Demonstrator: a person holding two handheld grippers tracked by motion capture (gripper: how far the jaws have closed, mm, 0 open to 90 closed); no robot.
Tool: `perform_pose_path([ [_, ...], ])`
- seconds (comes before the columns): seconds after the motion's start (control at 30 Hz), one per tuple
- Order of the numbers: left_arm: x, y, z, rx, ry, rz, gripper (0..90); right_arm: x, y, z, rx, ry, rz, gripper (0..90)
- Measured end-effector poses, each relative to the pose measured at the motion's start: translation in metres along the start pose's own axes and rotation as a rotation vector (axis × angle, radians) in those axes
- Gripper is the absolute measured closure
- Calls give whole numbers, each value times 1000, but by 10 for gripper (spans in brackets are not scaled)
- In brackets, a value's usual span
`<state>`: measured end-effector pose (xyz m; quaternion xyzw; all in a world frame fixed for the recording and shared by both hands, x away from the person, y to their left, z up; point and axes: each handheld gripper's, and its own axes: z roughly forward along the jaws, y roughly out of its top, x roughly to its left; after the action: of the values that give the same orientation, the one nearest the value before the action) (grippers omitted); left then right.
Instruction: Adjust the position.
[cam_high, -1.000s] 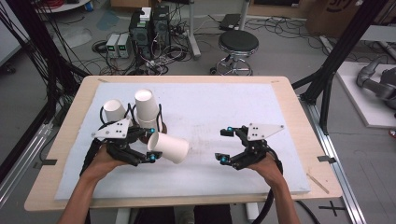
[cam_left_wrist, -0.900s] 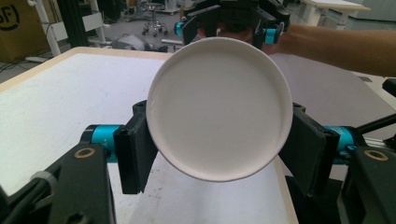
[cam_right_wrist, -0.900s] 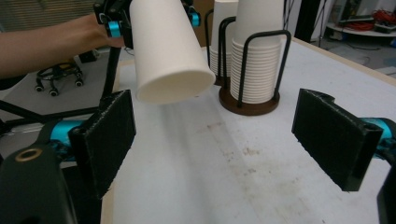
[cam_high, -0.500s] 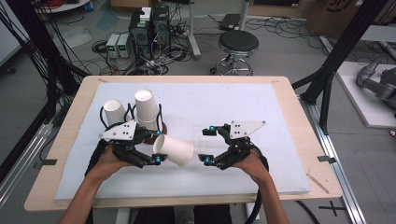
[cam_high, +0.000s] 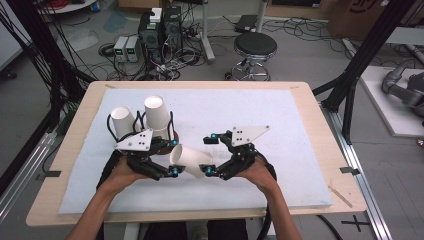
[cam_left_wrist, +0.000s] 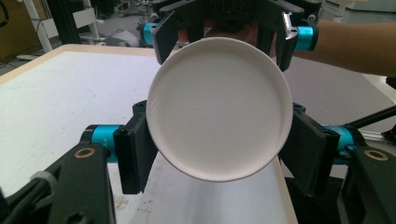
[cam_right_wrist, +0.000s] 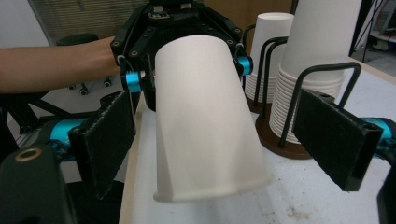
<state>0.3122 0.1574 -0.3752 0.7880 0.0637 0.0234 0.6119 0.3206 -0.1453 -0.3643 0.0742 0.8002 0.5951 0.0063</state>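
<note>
From the high view, the right gripper (cam_high: 209, 156) has swung in from the right until its spread jaws bracket the free end of the paper cup (cam_high: 191, 161), held sideways above the white mat (cam_high: 280, 120) by the left gripper (cam_high: 172, 159), so a handover looks close. In the left gripper view its jaws are clamped on the cup (cam_left_wrist: 218, 107), whose bottom faces the camera. In the right gripper view the pads stand clear of the cup (cam_right_wrist: 205, 116), and the racked cup stacks (cam_right_wrist: 317, 56) crowd just behind.

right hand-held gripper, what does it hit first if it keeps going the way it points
Most likely the white paper cup: it lies between the open jaws of the right hand-held gripper, held by the left hand-held gripper. Depth is hard to judge.
</note>
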Motion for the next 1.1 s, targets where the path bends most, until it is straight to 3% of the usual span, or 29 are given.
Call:
perform_pose_path([
  [0.63, -3, 2, 3, -17, -5, 8, 334, 2, 1, 30, 49, 60, 2, 142],
  [1.1, -3, 3, -2, -34, -7, 10, 334, 2, -6, 39, 99, 66, 13, 142],
])
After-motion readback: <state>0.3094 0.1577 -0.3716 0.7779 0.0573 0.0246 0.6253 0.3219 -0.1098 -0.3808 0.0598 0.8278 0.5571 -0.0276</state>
